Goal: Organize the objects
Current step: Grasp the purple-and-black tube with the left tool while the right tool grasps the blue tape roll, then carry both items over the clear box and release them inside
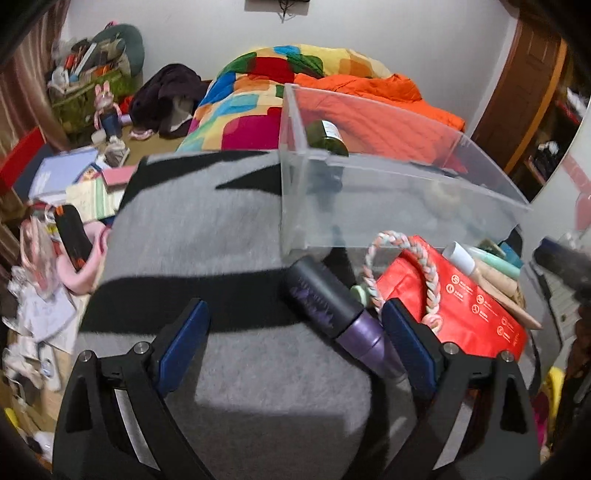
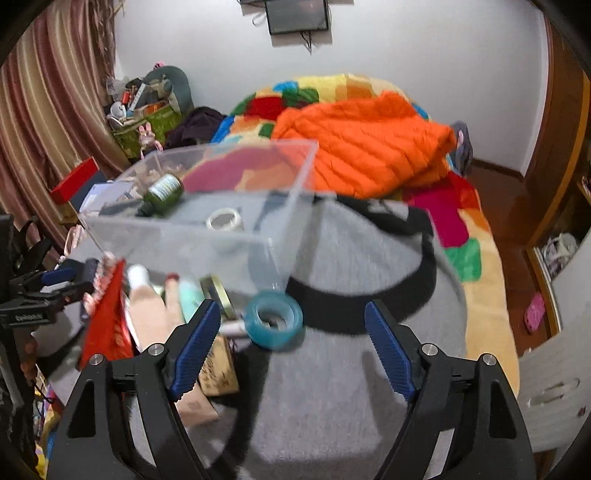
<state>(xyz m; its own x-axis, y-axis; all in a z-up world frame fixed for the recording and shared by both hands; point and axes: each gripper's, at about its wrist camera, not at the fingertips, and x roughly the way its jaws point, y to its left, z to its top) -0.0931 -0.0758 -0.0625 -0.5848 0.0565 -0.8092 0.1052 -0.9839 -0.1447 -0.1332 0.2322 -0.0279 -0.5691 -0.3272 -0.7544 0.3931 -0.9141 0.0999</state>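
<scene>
Both grippers wide, gripping nothing: left gripper (image 1: 295, 339) beside purple tube (image 1: 345, 317), right gripper (image 2: 293, 343) over teal tape roll (image 2: 275, 323); clear box (image 1: 402, 199) behind.

An orange quilted jacket (image 2: 365, 155) lay on the patchwork bedspread (image 2: 461, 206). Left of that bedspread sat a dark garment (image 1: 166, 96), and farther left a green basket (image 2: 147, 129) of clutter stood beside striped curtains (image 2: 48, 122). Above the bedspread hung a wall screen (image 2: 297, 14)
</scene>
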